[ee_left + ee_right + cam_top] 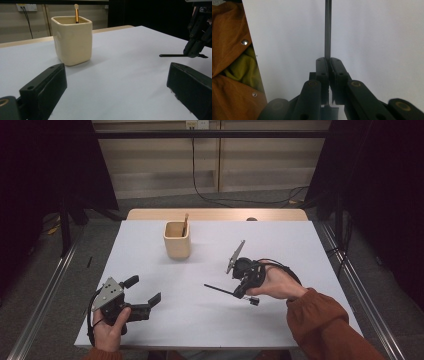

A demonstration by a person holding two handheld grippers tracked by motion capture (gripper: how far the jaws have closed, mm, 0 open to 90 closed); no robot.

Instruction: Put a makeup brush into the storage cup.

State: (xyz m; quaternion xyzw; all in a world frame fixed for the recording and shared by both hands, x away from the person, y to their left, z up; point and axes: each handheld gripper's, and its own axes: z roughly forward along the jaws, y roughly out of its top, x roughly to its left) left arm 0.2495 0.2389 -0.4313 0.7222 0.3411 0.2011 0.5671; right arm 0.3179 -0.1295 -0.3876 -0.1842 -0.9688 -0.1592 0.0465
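Slim black comb [218, 288], apparently a tail comb, is clamped in the right tool [243, 292]; the right gripper view shows both jaws pressed together on it, with fine teeth below the jaws and the thin handle [327, 27] projecting beyond them. In the high view the comb is carried roughly level just above the counter [280, 245], toward its right half, handle end pointing to the left side. The view is too coarse to tell whether it clears the surface.

The left tool [142, 295] sits near the front left corner, jaws wide apart, nothing between them.

A cream square cup [177, 240] stands toward the far edge, left of centre, with a gold-handled brush [185, 225] upright inside.

Assessment: the step in hand is transport of the grasped comb, the cup being the likely destination. The next move calls for lifting the comb, tipping it to vertical, and lowering it into the cup clear of the brush before releasing.
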